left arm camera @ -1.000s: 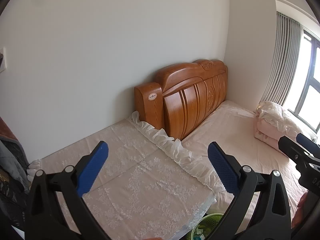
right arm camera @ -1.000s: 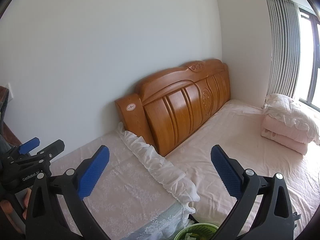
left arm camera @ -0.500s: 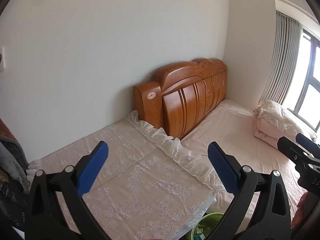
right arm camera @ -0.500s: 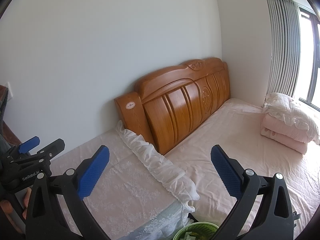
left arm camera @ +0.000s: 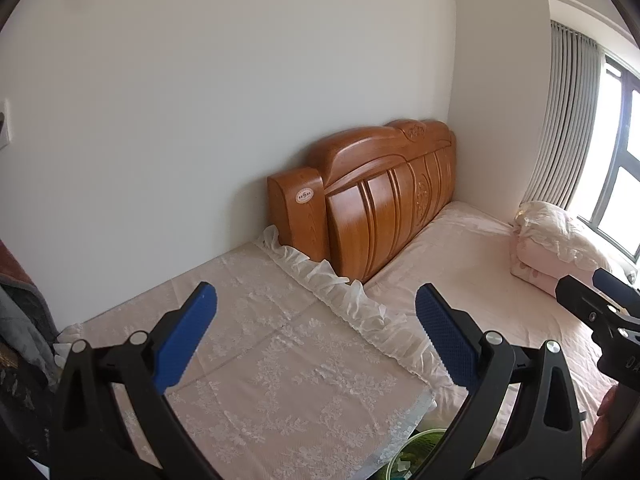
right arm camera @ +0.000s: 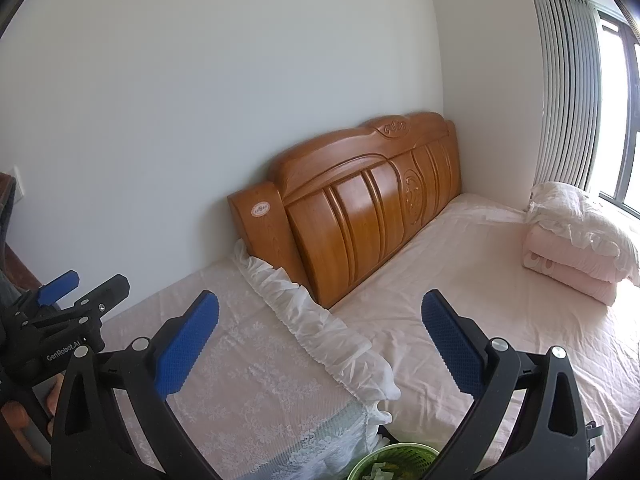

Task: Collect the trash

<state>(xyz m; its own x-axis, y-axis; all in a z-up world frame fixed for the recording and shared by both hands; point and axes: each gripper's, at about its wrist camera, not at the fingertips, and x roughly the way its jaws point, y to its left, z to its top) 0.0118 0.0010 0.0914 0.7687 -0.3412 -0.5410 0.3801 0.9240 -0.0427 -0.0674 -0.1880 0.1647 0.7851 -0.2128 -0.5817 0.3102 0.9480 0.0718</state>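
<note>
While both tools are held above it, a bed [right arm camera: 460, 280] with a pink sheet and a carved wooden headboard [right arm camera: 360, 200] is seen against the white wall. Beside it, a bench under a lace cloth [left arm camera: 260, 360] is shown. A green wastebasket [right arm camera: 396, 462] holding paper scraps is placed below the bench's corner. The left tool [left arm camera: 316, 332] and right tool [right arm camera: 320, 332] are spread wide, with nothing grasped.

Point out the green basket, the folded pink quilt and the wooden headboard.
green basket [right arm camera: 404, 454]: right wrist view, on its mesh rim.
folded pink quilt [right arm camera: 576, 256]: right wrist view, on its folded side.
wooden headboard [right arm camera: 360, 220]: right wrist view, on a front panel.
</note>
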